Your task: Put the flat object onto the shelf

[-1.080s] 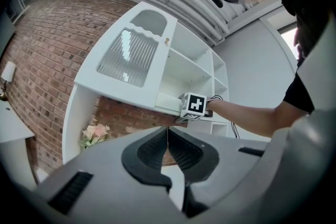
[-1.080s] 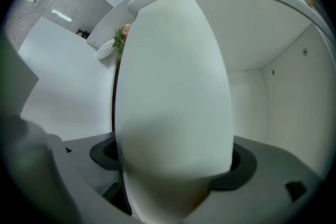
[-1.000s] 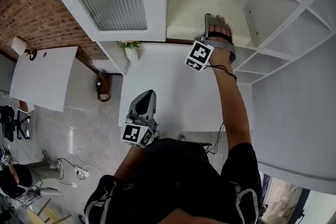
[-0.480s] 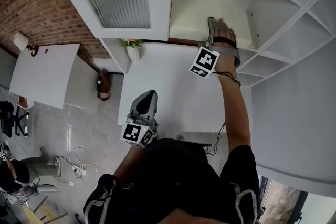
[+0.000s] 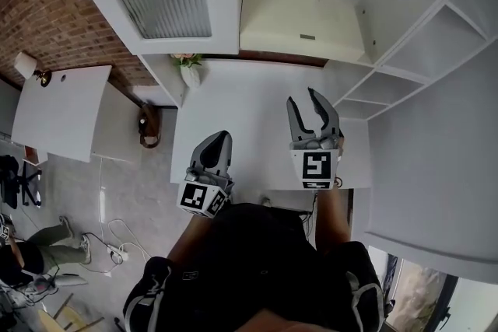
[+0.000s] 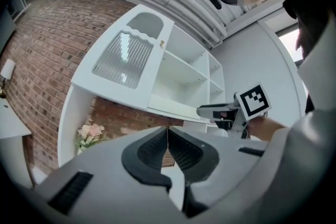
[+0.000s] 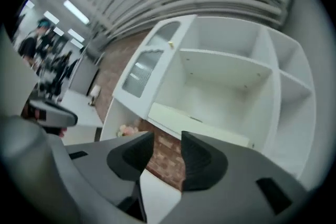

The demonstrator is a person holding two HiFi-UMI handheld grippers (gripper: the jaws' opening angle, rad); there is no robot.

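The flat object (image 5: 299, 12) lies on the shelf (image 5: 383, 8) and covers most of that compartment's floor, its long edge close along the shelf's front edge and a bare strip left by the right wall. The right hand-held gripper (image 5: 300, 97) hangs over the white surface (image 5: 241, 117), well apart from the shelf's edge, jaws spread with nothing between them. The left hand-held gripper (image 5: 222, 140) is over the surface's near edge, jaws pressed together and empty, with open room on both sides.
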